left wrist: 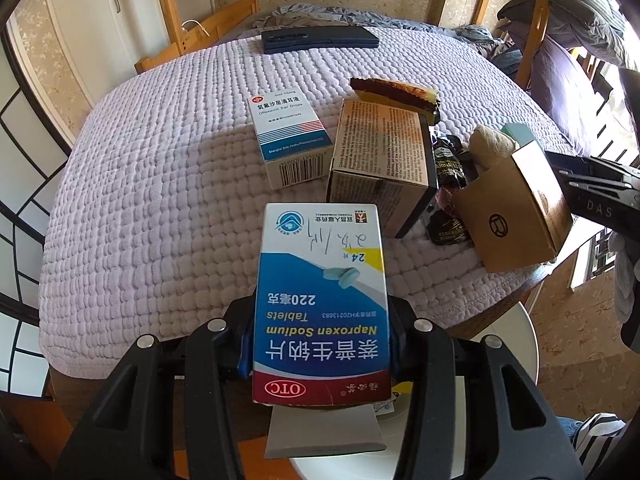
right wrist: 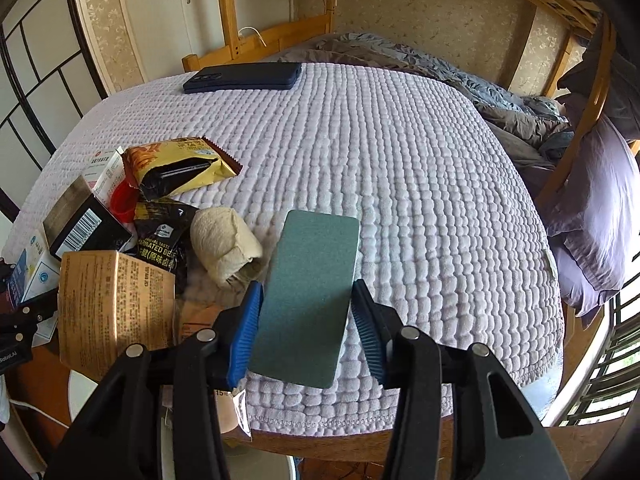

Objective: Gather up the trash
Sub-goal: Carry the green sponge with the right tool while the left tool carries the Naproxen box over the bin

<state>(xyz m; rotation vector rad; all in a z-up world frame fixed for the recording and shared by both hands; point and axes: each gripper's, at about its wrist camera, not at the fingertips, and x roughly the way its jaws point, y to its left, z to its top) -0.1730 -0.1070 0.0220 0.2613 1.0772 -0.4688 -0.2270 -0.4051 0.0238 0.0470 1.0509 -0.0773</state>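
We have the left gripper (left wrist: 322, 344) clenched on the Naproxen Sodium tablet box (left wrist: 322, 300), its blue pads pressing the 2 long sides near the lower half. The box is held above the near edge of the quilted mat (left wrist: 160, 184), over a white round bin (left wrist: 516, 344) below. We judge it light, thin cardboard, stiff enough along its edges but easy to crush, so the narrow-side grip low on the box suits it.

The right gripper (right wrist: 308, 320) grasps a flat green box (right wrist: 308, 300), which juts forward over the mat's near edge. Its left pad lies against the box; on the right the view leaves a sliver we cannot quite read, though the hold looks firm. It seems light and rigid, with a matte, non-slippery face.

More trash lies on the mat: an ear drops box (left wrist: 290, 136), a brown carton (left wrist: 380, 152), a kraft carton (right wrist: 112, 300), a snack bag (right wrist: 180, 164) and a black beef wrapper (right wrist: 160, 236). The wrappers should be limp and crinkly, best pinched at an edge.

Whether either held box is empty we cannot tell. The bin is mostly hidden beneath the grippers.
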